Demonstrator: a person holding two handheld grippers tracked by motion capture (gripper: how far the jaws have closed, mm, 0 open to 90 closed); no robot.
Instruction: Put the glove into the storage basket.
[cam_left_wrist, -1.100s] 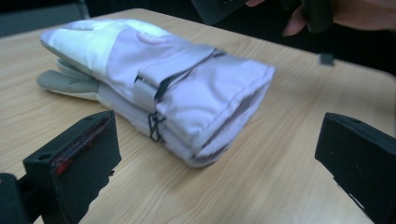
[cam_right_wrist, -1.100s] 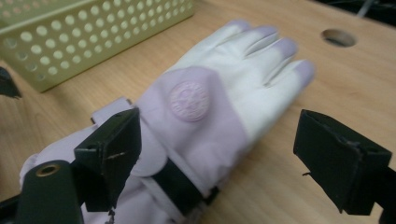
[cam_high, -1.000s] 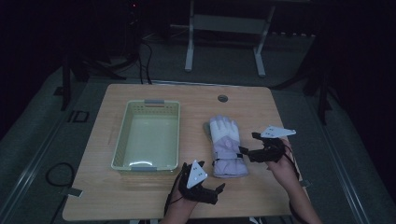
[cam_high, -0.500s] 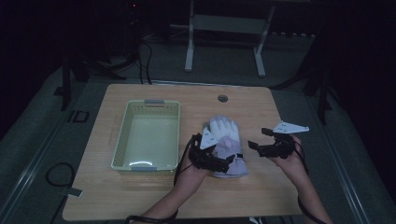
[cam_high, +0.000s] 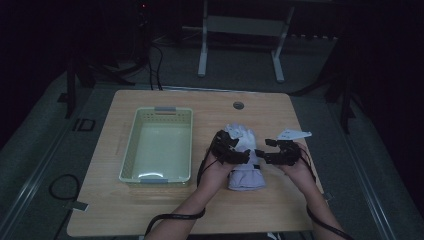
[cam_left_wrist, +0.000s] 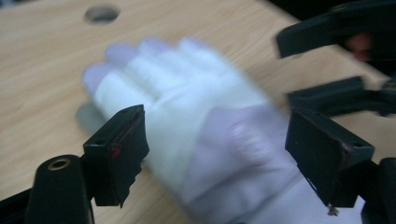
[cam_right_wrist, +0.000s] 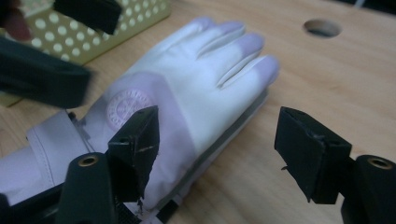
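Glove (cam_high: 243, 159): flat on desk (cam_high: 165, 210), between both claws.
Basket (cam_high: 131, 150): just left of glove.
Left claw (cam_high: 239, 155): just been closing, jaws apart over glove.
Right claw (cam_high: 262, 154): just been closing, jaws apart at glove's edge.

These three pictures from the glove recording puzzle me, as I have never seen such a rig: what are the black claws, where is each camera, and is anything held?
A person sits at a light wooden table holding a black two-jaw gripper in each hand. The high view looks down from above: left gripper, right gripper. The other two pictures come from cameras riding on each gripper, looking along its own jaws. On the table lie a white and pale lilac padded glove, flat, and a pale yellow-green perforated plastic basket, which looks empty. Both grippers' jaws have just been closing, one on either side of the glove, but a gap remains at each, so nothing is gripped yet.
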